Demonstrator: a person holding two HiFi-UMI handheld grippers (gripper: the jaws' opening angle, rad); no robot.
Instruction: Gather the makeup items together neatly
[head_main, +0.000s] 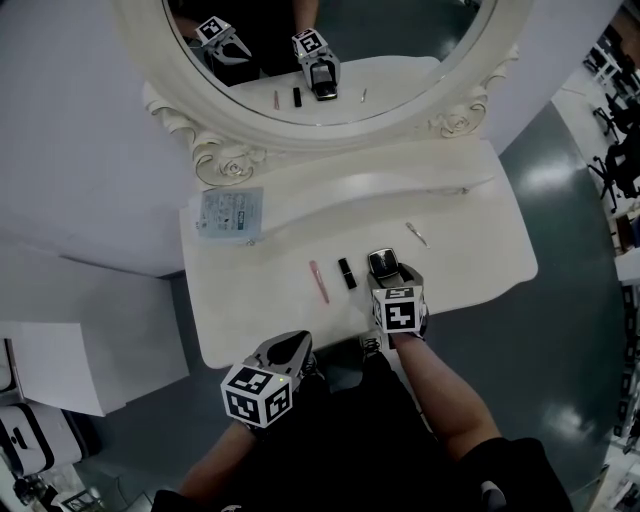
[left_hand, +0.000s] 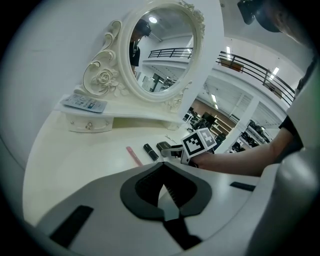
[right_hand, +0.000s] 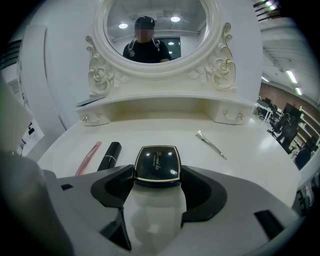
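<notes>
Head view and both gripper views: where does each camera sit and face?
Head view: on the head, steeply down at the vanity table; shows forearms, left gripper, right gripper.
Left gripper view: across the table to the right gripper; own jaws shut.
Right gripper view: toward the mirror; own jaws grip the compact.
All share the lipstick.

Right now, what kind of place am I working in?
Probably a staged dressing-table corner inside a large open hall, not a bedroom. A white vanity table with an ornate oval mirror carries a compact and lipstick, while a balcony railing shows beyond it.
</notes>
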